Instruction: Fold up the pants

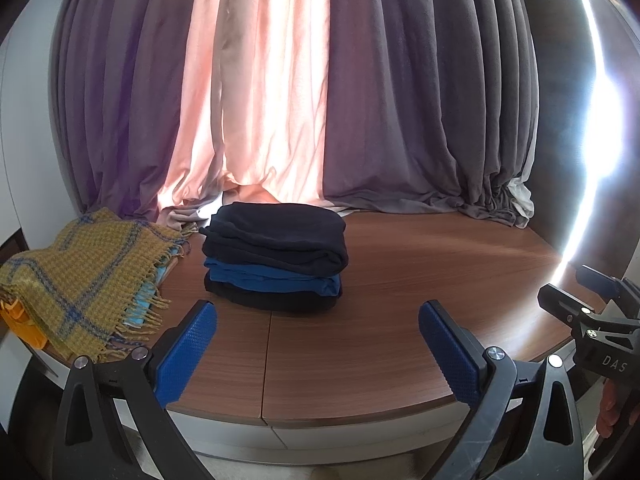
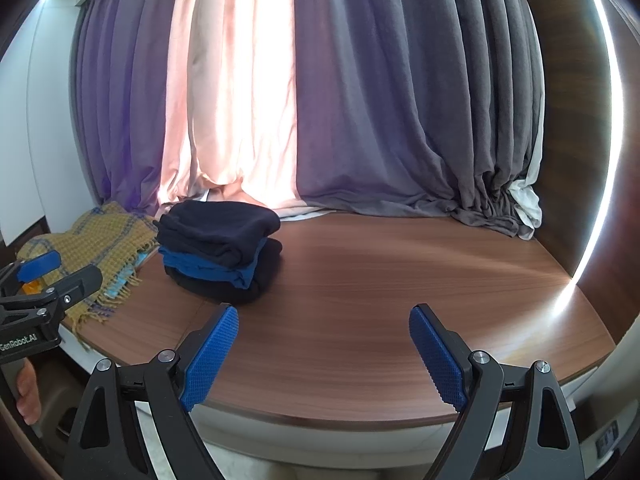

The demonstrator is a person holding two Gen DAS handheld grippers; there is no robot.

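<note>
A stack of three folded pants (image 1: 276, 256) sits on the wooden table (image 1: 400, 300): dark navy on top, blue in the middle, black at the bottom. It also shows in the right wrist view (image 2: 218, 254), left of centre. My left gripper (image 1: 318, 344) is open and empty, held over the table's front edge, short of the stack. My right gripper (image 2: 324, 350) is open and empty, over the table front to the right of the stack. Each gripper shows at the edge of the other's view: the right one (image 1: 588, 300), the left one (image 2: 48, 276).
A yellow plaid scarf with fringe (image 1: 84, 280) lies at the table's left end, over light blue cloth and something orange. Purple, pink and grey curtains (image 1: 320, 100) hang behind the table and pool on its back edge. A bright light strip (image 2: 600, 160) runs down the right wall.
</note>
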